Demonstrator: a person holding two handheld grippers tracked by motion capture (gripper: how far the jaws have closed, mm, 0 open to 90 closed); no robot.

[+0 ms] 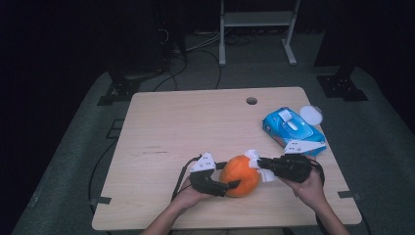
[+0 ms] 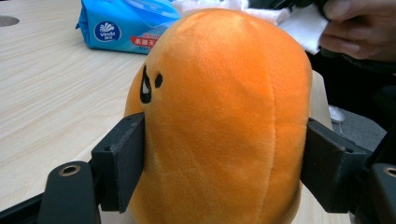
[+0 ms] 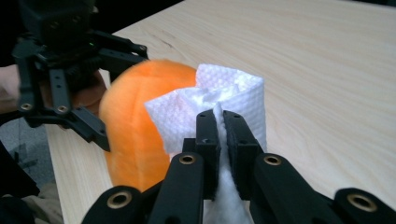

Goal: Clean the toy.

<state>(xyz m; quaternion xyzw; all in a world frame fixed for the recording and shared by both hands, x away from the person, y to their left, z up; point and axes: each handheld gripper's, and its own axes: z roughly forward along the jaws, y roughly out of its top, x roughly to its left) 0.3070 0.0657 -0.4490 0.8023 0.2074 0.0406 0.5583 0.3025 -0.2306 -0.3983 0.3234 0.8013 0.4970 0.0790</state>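
- My left gripper (image 1: 234, 185) clamps the round orange plush toy (image 1: 240, 175) near the table's (image 1: 186, 122) front edge, both jaws pressed into its sides.
- My right gripper (image 1: 255, 163) pinches a folded white paper towel (image 1: 252, 155) against the toy's top.
- Right of them lies a blue wet-wipe pack (image 1: 292, 128), clear of both grippers.
- I see the toy's black eye mark (image 2: 145, 86) from the left gripper view.
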